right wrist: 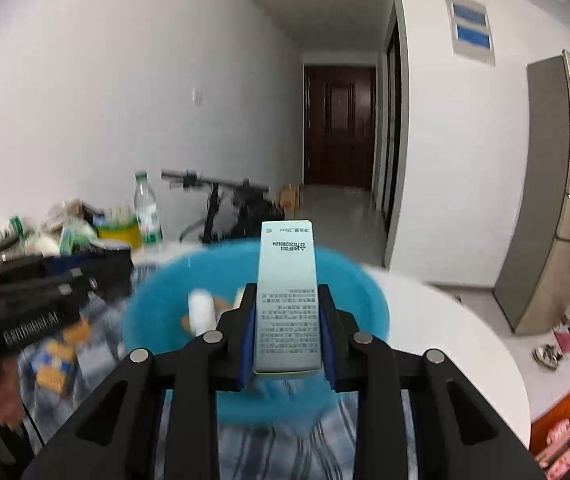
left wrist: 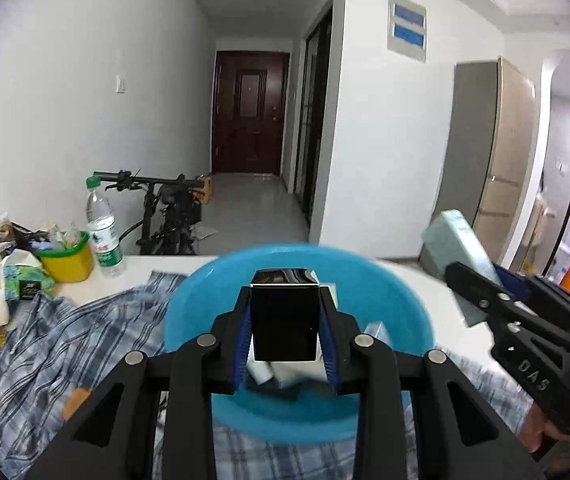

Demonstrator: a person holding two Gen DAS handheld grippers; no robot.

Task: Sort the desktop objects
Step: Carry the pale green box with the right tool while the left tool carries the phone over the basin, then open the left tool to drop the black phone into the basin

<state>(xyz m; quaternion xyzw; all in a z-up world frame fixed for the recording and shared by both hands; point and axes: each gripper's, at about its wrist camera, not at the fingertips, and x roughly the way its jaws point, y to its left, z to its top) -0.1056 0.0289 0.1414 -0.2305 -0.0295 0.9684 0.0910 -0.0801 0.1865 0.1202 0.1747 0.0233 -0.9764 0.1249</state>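
Left wrist: left gripper (left wrist: 285,320) clamps glossy black box (left wrist: 285,316); right gripper (right wrist: 287,316) clamps pale carton (right wrist: 288,300) (both rectangular).

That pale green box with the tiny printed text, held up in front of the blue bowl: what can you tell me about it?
The pale green box is a tall, slim carton, cardboard by the look of it, with small dark print covering its facing side and a code near the top. The right gripper clamps its lower half between blue-padded fingers, holding it roughly upright. It hangs above the blue basin, not touching it. The left wrist view shows it tilted.
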